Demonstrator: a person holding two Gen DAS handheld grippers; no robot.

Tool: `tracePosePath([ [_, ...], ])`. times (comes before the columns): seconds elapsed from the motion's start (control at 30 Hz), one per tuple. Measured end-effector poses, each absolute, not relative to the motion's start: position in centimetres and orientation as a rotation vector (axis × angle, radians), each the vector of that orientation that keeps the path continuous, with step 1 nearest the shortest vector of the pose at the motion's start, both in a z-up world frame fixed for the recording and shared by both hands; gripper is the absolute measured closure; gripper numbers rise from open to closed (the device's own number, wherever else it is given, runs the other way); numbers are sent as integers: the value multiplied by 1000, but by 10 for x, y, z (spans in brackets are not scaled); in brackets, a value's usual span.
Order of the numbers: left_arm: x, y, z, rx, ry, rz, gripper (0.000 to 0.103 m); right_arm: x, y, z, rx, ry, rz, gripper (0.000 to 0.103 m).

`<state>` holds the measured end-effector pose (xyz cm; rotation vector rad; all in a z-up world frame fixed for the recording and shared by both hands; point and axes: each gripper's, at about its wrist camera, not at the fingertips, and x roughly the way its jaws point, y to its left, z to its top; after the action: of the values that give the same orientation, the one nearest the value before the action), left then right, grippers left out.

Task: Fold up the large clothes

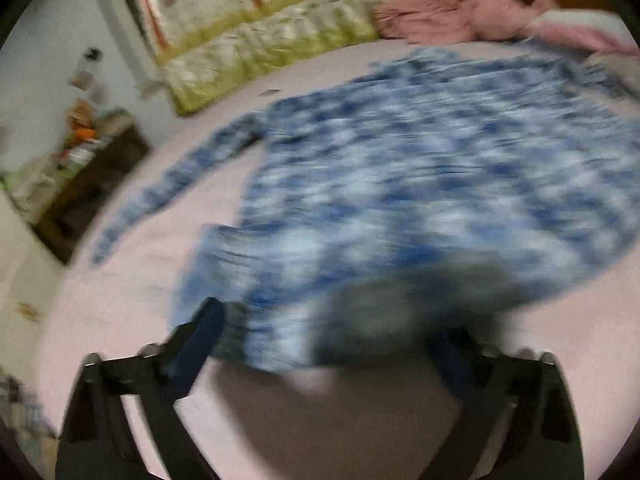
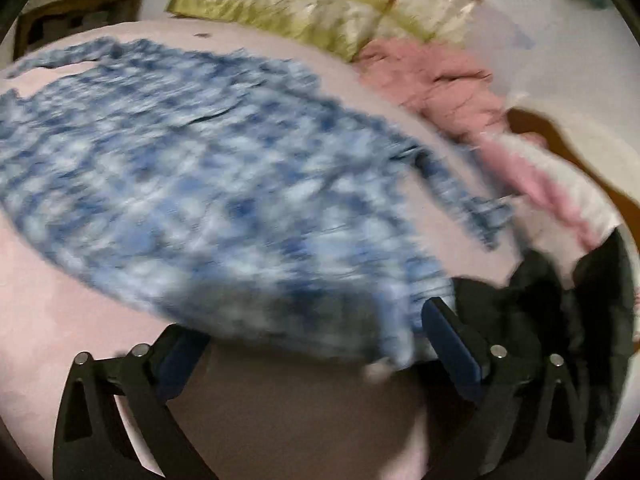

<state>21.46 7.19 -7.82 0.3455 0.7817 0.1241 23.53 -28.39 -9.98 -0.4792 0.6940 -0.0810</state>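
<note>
Risk lies in the hem: both grippers stand wide open over the near edge of the shirt, so closing too shallow could catch one layer only and drag the cloth askew. The left gripper and right gripper seem to hold nothing, though blur hides the tips. The shirt, blue-and-white plaid, lies spread on the pink bed, sleeves out.

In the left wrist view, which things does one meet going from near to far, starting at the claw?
left claw → blue patterned shirt → bare pink sheet → yellow-green cushion
</note>
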Motion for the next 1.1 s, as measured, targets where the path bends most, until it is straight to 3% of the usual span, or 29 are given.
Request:
tracePosePath([
  [0.03, 218, 77, -79, 338, 793, 128, 50, 237, -290, -101, -457, 718, -66, 44],
  [0.07, 221, 83, -81, 313, 809, 109, 80, 239, -296, -102, -414, 746, -28, 79],
  [0.1, 221, 87, -82, 285, 819, 74, 97, 239, -300, -103, -381, 765, -5, 99],
  [0.37, 158, 89, -41, 225, 747, 26, 99, 169, -321, -73, -213, 710, 36, 100],
  [0.7, 119, 91, -37, 238, 837, -7, 99, 123, -322, -66, -195, 810, 86, 100],
  [0.87, 153, 96, -17, 190, 851, 13, 98, 158, -330, -45, -116, 853, 131, 98],
  [1.1, 263, 95, -13, 208, 935, -15, 96, 262, -328, -42, -128, 939, 148, 94],
])
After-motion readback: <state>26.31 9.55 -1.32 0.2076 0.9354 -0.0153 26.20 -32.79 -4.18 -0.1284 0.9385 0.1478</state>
